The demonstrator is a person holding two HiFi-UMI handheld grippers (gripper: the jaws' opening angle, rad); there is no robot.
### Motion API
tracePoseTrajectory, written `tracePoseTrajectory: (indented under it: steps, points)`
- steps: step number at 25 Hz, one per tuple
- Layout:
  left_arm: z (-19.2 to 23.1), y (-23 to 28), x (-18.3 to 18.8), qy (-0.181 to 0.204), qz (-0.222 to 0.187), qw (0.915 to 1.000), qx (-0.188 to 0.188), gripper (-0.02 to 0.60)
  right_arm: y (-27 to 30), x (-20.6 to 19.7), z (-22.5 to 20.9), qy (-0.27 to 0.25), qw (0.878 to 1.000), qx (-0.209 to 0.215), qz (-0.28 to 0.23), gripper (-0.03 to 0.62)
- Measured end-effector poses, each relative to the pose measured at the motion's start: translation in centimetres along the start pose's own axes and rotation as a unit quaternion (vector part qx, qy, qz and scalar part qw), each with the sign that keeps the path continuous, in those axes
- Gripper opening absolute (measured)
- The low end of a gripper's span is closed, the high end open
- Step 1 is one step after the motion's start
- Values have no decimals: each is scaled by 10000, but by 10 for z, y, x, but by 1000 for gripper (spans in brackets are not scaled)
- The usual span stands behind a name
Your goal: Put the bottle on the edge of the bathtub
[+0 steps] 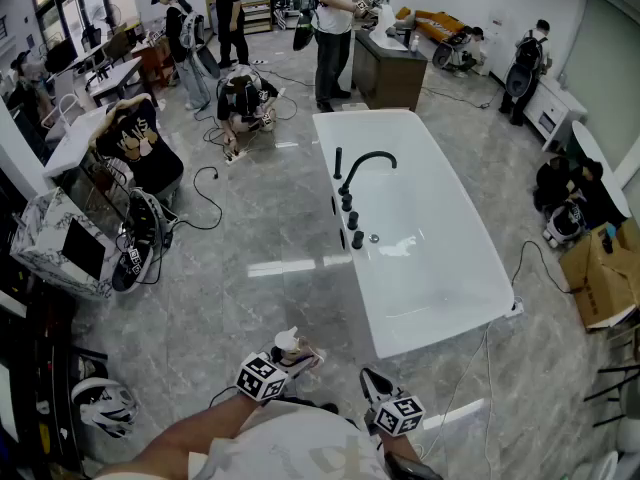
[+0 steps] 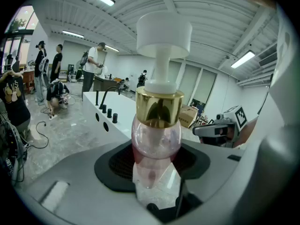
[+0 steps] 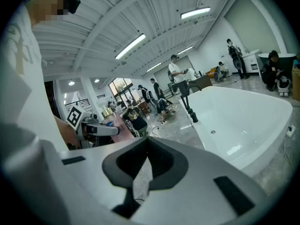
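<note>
Left gripper (image 2: 157, 182) is clamping the bottle (image 2: 156, 137) at its clear body: probably light, stiff, slippery, top-heavy. Right gripper (image 3: 140, 179) is idling, jaws together.

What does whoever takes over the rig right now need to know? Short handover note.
Left gripper: shut on the pump bottle, held in the air short of the tub.
Right gripper: shut, empty.
Bathtub: on the floor ahead and to the right, black faucet on its left rim.
Done: bottle is in the grip.
Left: step up, set the bottle on the bathtub edge, release.
</note>
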State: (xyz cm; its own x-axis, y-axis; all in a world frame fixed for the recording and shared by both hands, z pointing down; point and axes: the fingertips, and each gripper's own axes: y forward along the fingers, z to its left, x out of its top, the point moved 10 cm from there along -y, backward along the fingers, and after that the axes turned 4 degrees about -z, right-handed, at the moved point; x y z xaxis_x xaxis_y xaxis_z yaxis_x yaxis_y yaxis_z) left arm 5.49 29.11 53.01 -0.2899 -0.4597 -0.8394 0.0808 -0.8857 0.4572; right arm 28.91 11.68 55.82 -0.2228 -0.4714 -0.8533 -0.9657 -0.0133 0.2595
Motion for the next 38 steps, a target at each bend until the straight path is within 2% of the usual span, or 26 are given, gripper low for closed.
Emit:
tracePoseTrajectory:
  steps: [13,20,38]
  points:
    - [21,-49,-11,37,-7,9997,-243,221,13,-13,54,-35,9997,-217,-93,6]
    - [35,-68,-18,72,36,9993,-378,222,21,-22,78,232,9981,-423,-370,6]
    - [69,-122,-55,-13,49,9987,-498,222,35,-49,128,213,9923,-1220,-95,6]
